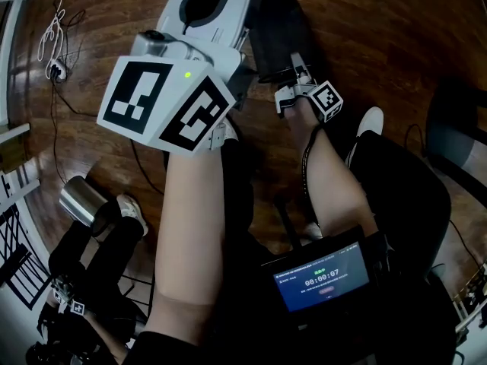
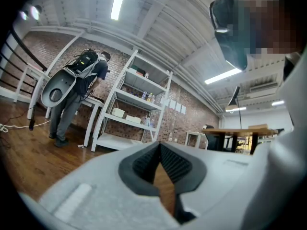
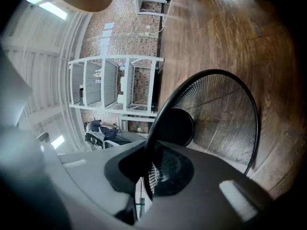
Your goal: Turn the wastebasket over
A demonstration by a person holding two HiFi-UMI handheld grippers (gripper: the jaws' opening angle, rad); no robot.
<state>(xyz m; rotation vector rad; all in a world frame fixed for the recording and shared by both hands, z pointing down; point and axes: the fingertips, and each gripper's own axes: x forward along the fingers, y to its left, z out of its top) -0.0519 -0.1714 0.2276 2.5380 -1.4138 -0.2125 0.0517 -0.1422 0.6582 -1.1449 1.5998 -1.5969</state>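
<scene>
The black mesh wastebasket (image 3: 225, 114) lies tipped over the wooden floor (image 3: 230, 28), its mouth facing the right gripper (image 3: 147, 169), whose jaws are clamped on the near rim. Inside, only its dark round bottom shows. In the head view it is the dark shape (image 1: 278, 29) just beyond that gripper (image 1: 293, 74). The left gripper (image 2: 159, 150) has its jaws together on nothing. A shiny metal can (image 1: 80, 200) stands well off to the left; what it holds is unclear.

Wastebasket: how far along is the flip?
Done: the right hand-held gripper is shut on the rim of the mesh wastebasket. In hand: that grip only; the basket's mouth faces the gripper, its base beyond. Left: the turn-over itself. The left hand-held gripper holds nothing.
</scene>
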